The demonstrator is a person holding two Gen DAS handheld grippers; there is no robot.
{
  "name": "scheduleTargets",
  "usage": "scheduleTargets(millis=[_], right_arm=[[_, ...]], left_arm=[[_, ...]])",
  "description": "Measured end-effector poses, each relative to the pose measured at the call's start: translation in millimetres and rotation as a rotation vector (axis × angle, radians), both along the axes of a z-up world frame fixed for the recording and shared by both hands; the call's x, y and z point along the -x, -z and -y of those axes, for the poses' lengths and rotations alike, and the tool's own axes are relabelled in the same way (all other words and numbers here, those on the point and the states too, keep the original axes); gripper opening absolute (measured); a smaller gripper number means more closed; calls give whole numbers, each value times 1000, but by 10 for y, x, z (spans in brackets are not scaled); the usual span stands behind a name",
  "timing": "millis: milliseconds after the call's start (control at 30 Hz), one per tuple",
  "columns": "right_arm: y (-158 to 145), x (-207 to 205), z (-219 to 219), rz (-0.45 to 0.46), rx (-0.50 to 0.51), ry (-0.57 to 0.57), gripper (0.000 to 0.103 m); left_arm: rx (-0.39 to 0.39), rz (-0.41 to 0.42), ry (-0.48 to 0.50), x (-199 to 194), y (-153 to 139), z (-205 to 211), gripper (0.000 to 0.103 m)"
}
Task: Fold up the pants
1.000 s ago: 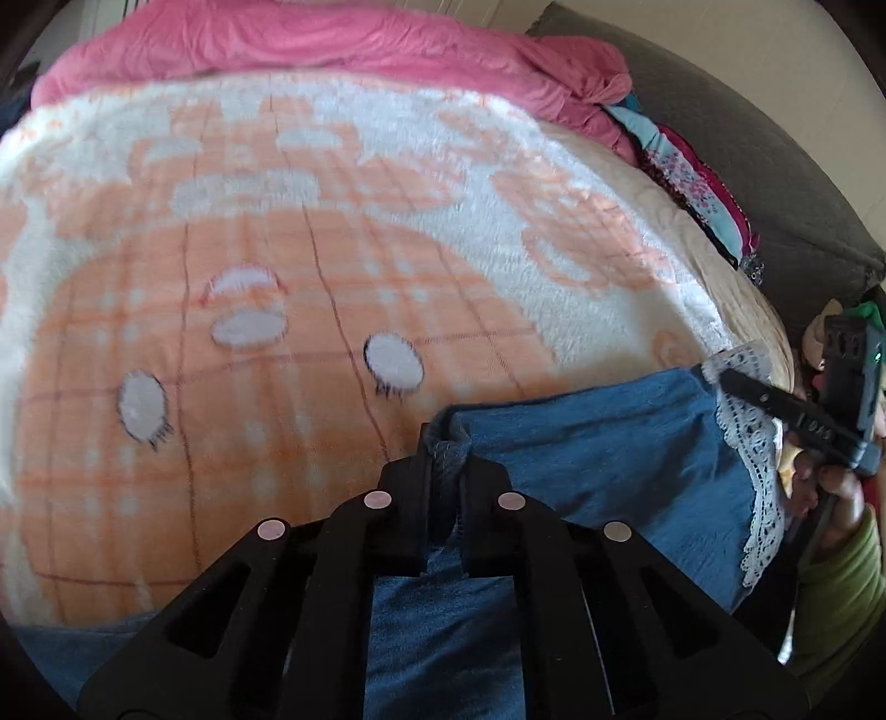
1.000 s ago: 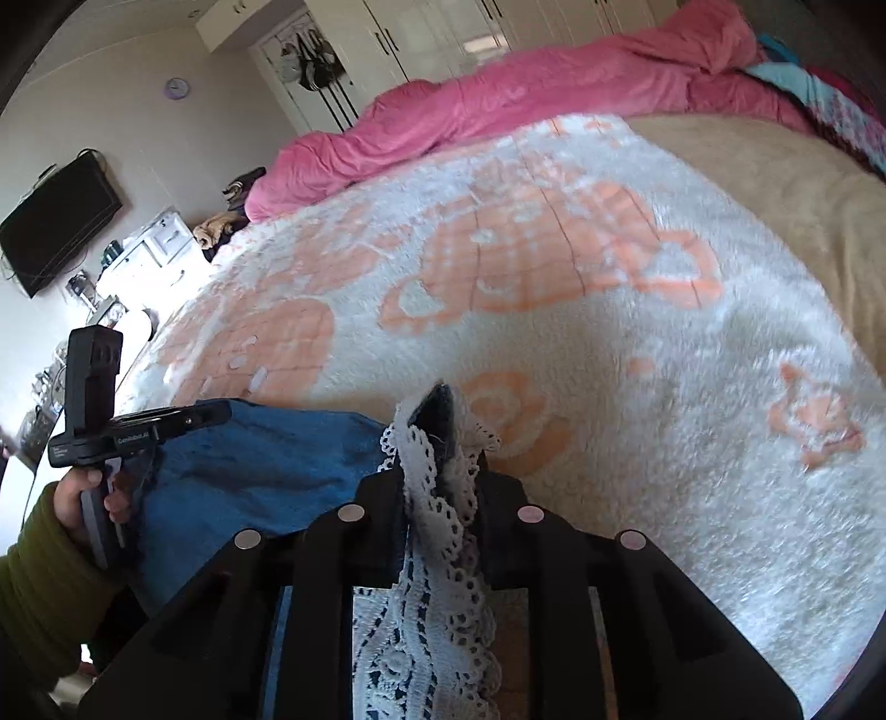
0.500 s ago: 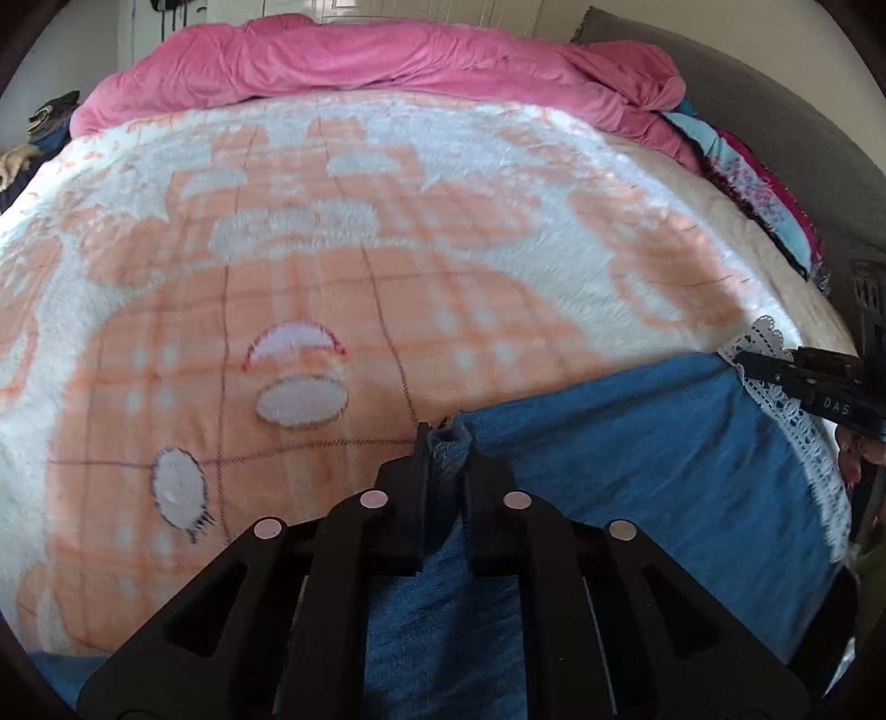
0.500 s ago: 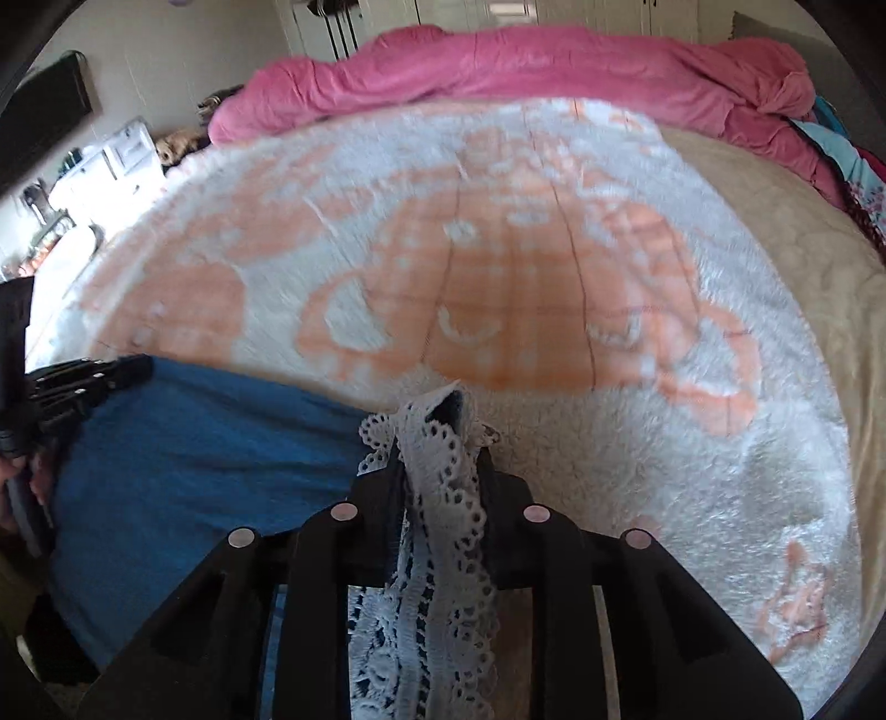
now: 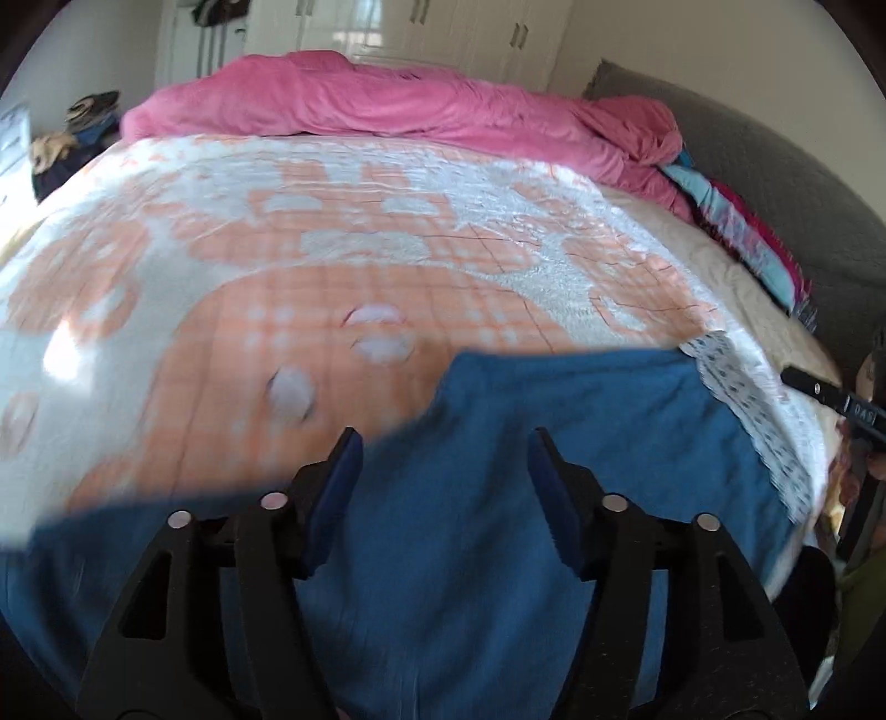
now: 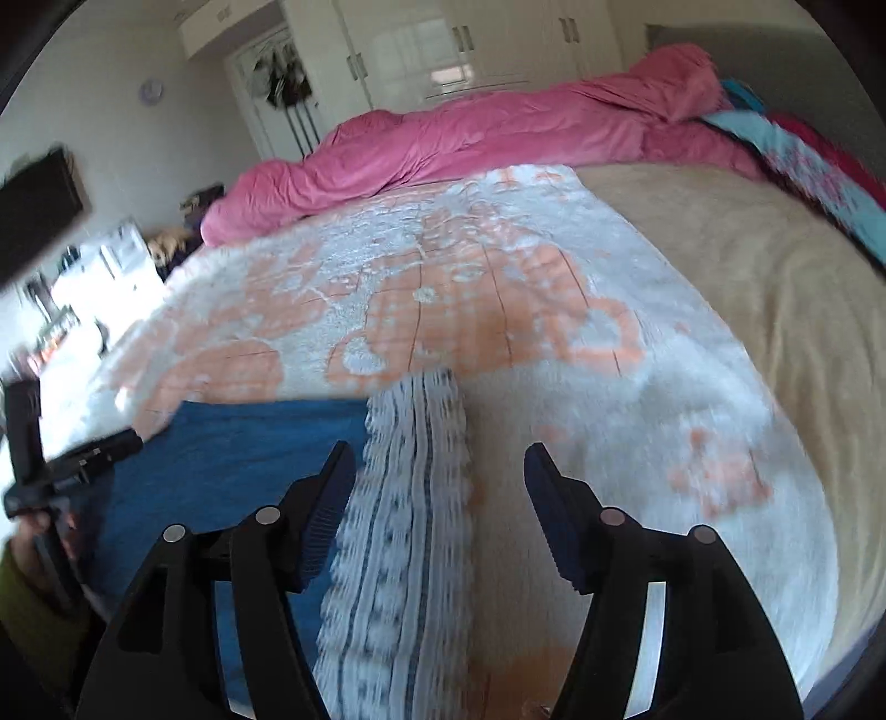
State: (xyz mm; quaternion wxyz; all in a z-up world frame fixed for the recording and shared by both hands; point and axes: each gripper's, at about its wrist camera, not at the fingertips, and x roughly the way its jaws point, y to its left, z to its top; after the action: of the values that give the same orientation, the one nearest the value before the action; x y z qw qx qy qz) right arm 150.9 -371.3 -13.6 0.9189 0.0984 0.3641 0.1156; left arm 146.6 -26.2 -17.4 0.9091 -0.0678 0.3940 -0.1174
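The blue denim pants point(image 5: 554, 443) lie spread flat on the orange-and-white blanket point(image 5: 332, 249) at the bed's near edge. Their white lace hem point(image 5: 742, 404) runs along the right side. My left gripper point(image 5: 443, 471) is open and empty just above the denim. In the right wrist view my right gripper point(image 6: 437, 482) is open and empty over the lace hem point(image 6: 410, 498), with the denim point(image 6: 238, 459) to its left. The left gripper point(image 6: 72, 465) also shows at the left edge there. The right gripper's tip point(image 5: 830, 396) shows at the right edge of the left view.
A pink duvet point(image 5: 398, 105) is bunched along the far side of the bed. A beige sheet point(image 6: 764, 310) and striped bedding point(image 6: 808, 171) lie at the right, against a grey headboard point(image 5: 786, 183). White wardrobes point(image 6: 454, 50) stand behind. A dresser with clutter point(image 6: 77, 288) stands left.
Both grippers were shut on the pants, left on the denim edge and right on the lace hem. Both have opened and let go, and the pants now lie flat on the blanket.
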Motion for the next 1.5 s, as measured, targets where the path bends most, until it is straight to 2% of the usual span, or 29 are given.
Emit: scheduleTargets(millis=[167,267,300,367,533,700,767,833,1000,1067,1167,1233,1267,1333,1433,1500], right_arm=[[179,685,255,-34,-193,83,62],[278,962,308,-46,-254,123,63],[299,1012,291,-55,-267,126,63],[324,1052,244,-62,-286,110,63],[420,926,98,-119,-261,112,63],[498,886,74,-132,-301,137,63],[505,895,98,-129,-327,150,60],[506,906,90,-128,-353,130,48],[541,886,102,-122,-402,133,30],[529,884,98,-107,-422,113,28],[412,909,49,-70,-372,72,25],[318,947,21,-44,-301,56,24],[266,983,2,-38,-233,51,24],[268,1002,-16,-53,-172,52,24],[430,989,-6,-110,-93,74,24],[499,995,44,-126,-125,82,24]], left_arm=[[24,-58,-17,548,157,-200,57],[-57,-46,-10,726,143,-183,58],[-70,-41,-11,766,132,-179,62],[-91,-36,-13,800,139,-169,65],[-117,-38,-36,832,215,-153,65],[-108,-40,-39,877,221,-148,70],[-106,-41,-41,886,218,-142,70],[-99,-41,-44,894,210,-145,71],[-94,-42,-56,911,205,-142,71],[-96,-42,-56,906,213,-144,71],[-77,-41,-54,910,200,-165,72],[-72,-42,-57,911,199,-183,72],[-71,-41,-56,917,197,-192,73],[-69,-40,-55,924,204,-206,73],[-85,-46,-52,912,230,-186,72],[-113,-44,-45,912,240,-152,73]])
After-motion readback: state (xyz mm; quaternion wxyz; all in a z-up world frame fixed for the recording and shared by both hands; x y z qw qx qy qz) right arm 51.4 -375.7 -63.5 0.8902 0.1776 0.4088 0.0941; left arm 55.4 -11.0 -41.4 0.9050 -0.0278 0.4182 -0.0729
